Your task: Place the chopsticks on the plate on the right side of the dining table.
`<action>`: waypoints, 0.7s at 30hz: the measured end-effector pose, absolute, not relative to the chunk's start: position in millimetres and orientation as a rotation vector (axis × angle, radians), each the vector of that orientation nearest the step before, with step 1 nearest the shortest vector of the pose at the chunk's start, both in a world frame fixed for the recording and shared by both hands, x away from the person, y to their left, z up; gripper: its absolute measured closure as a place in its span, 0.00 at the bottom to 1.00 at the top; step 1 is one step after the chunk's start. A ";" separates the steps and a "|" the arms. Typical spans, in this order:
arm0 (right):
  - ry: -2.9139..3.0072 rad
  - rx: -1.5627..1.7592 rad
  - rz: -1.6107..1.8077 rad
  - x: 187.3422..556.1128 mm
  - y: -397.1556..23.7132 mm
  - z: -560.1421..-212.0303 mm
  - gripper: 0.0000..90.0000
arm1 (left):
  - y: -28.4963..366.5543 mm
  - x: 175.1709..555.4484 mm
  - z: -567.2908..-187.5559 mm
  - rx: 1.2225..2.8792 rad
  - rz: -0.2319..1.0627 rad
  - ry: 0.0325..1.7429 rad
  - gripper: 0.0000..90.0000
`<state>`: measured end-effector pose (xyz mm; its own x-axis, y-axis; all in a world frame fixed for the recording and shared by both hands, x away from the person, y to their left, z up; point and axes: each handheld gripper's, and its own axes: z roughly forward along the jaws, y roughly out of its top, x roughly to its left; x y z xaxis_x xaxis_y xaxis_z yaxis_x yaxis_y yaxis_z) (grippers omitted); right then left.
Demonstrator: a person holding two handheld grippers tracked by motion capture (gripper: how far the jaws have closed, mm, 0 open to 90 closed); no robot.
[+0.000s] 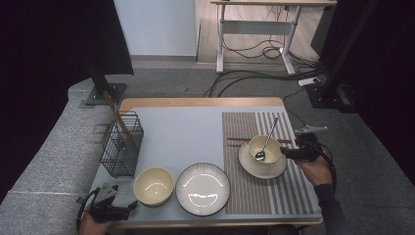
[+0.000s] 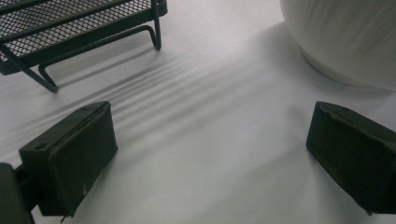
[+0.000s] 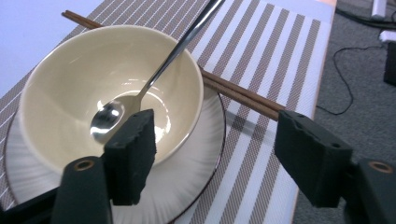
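Observation:
A cream bowl [image 1: 265,148] stands on a white saucer plate [image 1: 274,169] on the striped placemat [image 1: 244,191], with a metal spoon [image 1: 268,138] leaning in it. Brown chopsticks [image 1: 237,139] lie behind the bowl. My right gripper [image 1: 286,153] is just right of the bowl, open, its jaws apart from it. In the right gripper view the bowl [image 3: 70,88], spoon [image 3: 154,77], saucer [image 3: 187,182] and chopsticks [image 3: 243,95] lie beyond my open right gripper [image 3: 215,149]. My left gripper [image 1: 129,208] rests open at the table's front left corner; in its own view the left gripper [image 2: 210,158] holds nothing.
A second cream bowl [image 1: 153,186] and a large white plate [image 1: 202,188] sit at the front centre. A black wire basket [image 1: 122,144] with wooden sticks stands at the left. The basket's feet [image 2: 84,28] and the bowl's side [image 2: 345,37] lie ahead of the left jaws.

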<state>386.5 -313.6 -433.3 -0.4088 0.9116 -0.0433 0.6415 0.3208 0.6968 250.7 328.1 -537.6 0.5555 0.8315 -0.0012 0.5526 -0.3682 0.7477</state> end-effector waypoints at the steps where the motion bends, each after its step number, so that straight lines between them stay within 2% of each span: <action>1: 2.161 1.361 0.849 383.2 -313.5 -431.8 0.30 | 328.5 250.9 -537.6 2.065 0.495 1.115 0.01; 10: 2.172 1.275 0.863 355.4 -308.7 -424.0 0.16 | 330.2 251.5 -537.7 2.044 0.508 1.153 0.00; 15: 2.183 1.249 0.877 340.9 -305.7 -425.3 0.13 | 329.1 251.5 -537.9 2.053 0.517 1.152 0.00; 21: 2.171 1.258 0.907 325.6 -304.6 -435.4 0.06 | 328.8 251.5 -538.0 2.058 0.520 1.151 0.00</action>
<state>325.6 -304.6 -435.4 -0.4700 0.8800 -0.0683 0.5702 0.3618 0.7376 251.5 328.8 -538.0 0.5218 0.8530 0.0040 0.5669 -0.3503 0.7456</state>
